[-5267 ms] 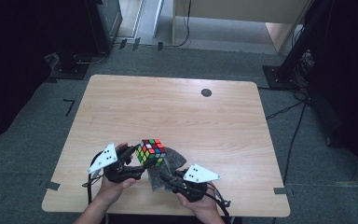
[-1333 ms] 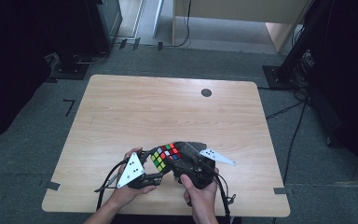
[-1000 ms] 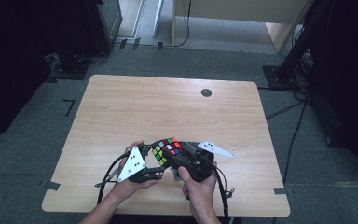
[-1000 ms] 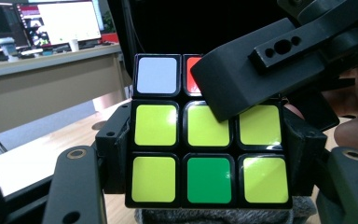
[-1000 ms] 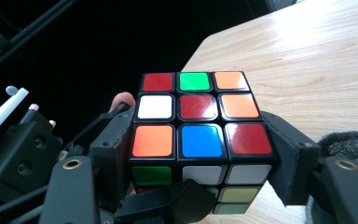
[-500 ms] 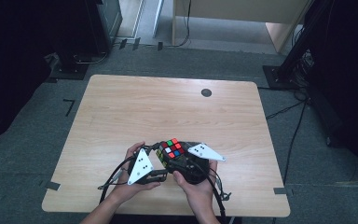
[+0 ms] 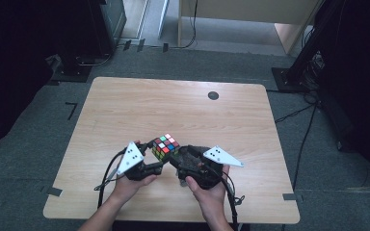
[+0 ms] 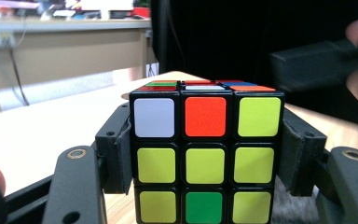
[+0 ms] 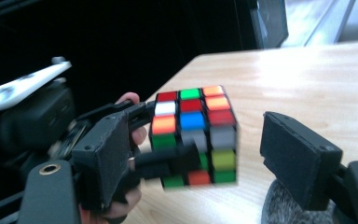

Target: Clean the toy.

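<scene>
Cube (image 8: 205, 158) is sitting clamped in the left gripper (image 8: 205, 154) above the tabletop (image 7: 183, 110), still scrambled; right gripper (image 9: 205, 154) beside it is standing apart, jaws just opening, cube not gripped

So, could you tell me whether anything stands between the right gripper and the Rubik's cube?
Nothing visible does. The Rubik's cube sits clamped in the left gripper, and the right gripper, whose jaws have just been opening, faces it with its pads apart. One left jaw crosses the cube's lower face, beside the right gripper's left pad.
</scene>
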Action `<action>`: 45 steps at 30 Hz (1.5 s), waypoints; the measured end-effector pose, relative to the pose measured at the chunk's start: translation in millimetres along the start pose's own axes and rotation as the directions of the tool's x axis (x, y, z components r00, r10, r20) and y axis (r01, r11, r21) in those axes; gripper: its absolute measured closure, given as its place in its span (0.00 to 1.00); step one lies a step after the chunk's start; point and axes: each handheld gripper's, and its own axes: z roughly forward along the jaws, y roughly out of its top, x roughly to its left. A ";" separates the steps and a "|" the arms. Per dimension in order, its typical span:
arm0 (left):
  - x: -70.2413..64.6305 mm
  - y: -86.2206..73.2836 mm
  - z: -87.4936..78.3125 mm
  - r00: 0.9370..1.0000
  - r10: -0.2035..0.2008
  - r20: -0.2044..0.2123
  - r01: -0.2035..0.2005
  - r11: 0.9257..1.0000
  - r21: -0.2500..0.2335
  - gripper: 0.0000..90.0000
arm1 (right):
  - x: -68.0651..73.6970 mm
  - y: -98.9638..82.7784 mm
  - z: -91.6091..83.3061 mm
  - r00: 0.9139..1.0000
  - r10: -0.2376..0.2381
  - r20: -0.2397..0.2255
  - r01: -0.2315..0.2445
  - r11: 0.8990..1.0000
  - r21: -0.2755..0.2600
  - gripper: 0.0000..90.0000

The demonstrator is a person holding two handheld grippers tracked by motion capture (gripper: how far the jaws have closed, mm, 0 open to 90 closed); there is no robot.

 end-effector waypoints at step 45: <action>13.0 19.4 -18.4 0.965 -0.214 0.153 0.243 0.947 -0.208 0.34 | 7.5 -35.6 20.8 0.967 -0.210 0.141 0.210 0.977 0.014 0.38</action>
